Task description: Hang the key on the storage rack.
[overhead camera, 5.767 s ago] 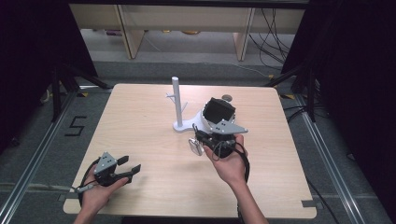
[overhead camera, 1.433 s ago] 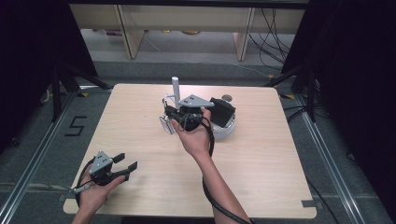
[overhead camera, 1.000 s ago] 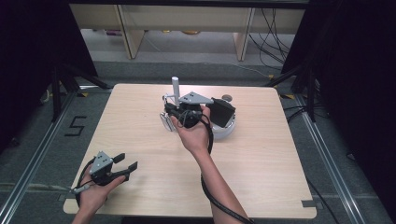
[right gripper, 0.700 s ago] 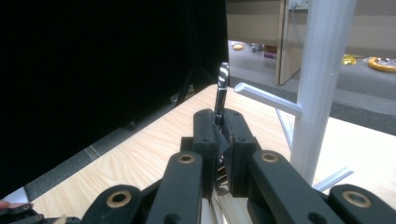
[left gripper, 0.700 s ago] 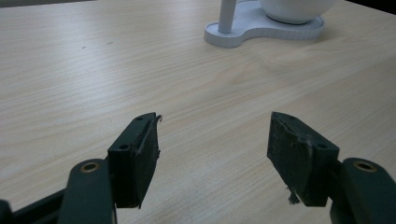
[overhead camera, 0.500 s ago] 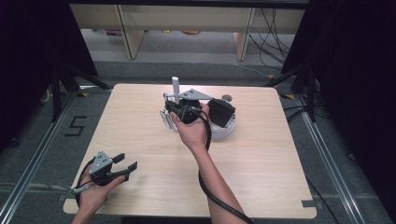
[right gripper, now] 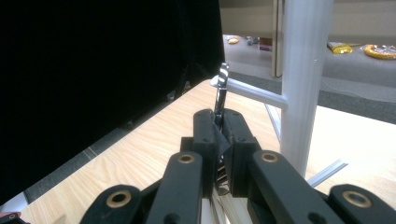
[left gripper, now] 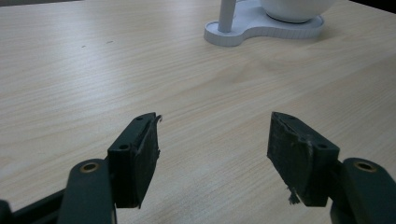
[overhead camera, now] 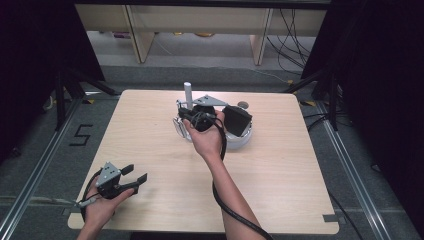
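Utensil: thin shiny metal strip (right gripper: 221, 88), seemingly a handle, standing upright between the jaws in the right gripper view; top end touching the tip of the side peg (right gripper: 252, 92); lower part hidden behind the jaws, so kind of utensil not clear.
Place on table: far middle, just left of the stand's post (overhead camera: 188, 92) in the high view.
Right gripper (right gripper: 217, 119): clamped tight on the strip, jaws pressed together with only the metal between them.
Key relation: strip's long axis vertical, peg's axis level and pointing out from the post (right gripper: 303, 70) toward the strip; top of strip level with the peg tip, right at it.
Likely step: hanging the strip on the peg, judging by the lineup; whether already hooked on or only alongside, cannot tell.
Nearer hand: right, on the job; left well apart.
Bowl (overhead camera: 242, 140): white, seated on the stand's flat base (left gripper: 261, 28), right of the post; contents hidden.
Dark block (overhead camera: 236, 120): above the bowl; part of the gripper or something in the bowl, cannot tell.
Left gripper (left gripper: 212, 149): jaws spread wide, nothing between them, low over bare wood at the near left corner (overhead camera: 132, 175).
Table (overhead camera: 280, 175): pale wood; small dark round thing (overhead camera: 243, 104) beyond the bowl.
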Motion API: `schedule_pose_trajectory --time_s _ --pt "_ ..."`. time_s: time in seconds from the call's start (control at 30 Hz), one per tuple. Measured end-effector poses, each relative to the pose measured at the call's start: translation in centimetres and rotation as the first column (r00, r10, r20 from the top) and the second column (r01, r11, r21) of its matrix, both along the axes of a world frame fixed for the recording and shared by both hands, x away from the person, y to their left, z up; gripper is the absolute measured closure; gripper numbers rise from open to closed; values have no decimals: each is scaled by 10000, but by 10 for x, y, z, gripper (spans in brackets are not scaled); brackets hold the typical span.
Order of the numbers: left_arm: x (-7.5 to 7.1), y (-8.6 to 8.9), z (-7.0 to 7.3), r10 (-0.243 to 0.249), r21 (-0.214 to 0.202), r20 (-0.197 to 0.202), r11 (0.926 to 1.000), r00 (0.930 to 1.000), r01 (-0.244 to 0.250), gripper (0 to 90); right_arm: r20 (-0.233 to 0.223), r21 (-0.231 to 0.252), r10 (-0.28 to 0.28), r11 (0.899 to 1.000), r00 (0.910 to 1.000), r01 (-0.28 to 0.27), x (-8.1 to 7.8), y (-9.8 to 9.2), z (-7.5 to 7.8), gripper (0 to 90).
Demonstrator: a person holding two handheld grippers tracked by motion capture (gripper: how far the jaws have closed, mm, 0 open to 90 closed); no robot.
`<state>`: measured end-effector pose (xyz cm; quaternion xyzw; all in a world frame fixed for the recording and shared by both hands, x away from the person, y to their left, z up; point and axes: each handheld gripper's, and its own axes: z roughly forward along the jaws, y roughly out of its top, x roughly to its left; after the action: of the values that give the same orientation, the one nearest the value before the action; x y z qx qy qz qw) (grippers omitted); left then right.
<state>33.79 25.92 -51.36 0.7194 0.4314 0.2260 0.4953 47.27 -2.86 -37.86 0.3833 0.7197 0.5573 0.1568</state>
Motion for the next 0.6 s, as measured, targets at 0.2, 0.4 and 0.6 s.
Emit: schedule_pose_trajectory --time_s 0.2,0.4,0.6 --pt "0 0 0 0 -2 -8 10000 10000 0 331 -254 82 -81 9999 9996 83 2 0 -3 858" --pt "1 0 -1 -47 -36 9 10000 10000 47 331 -230 27 -302 9995 9993 303 4 -1 -7 857" --pt "1 0 -1 -20 -31 -1 10000 10000 20 330 -502 -44 -431 9991 9978 430 6 -2 -10 855"
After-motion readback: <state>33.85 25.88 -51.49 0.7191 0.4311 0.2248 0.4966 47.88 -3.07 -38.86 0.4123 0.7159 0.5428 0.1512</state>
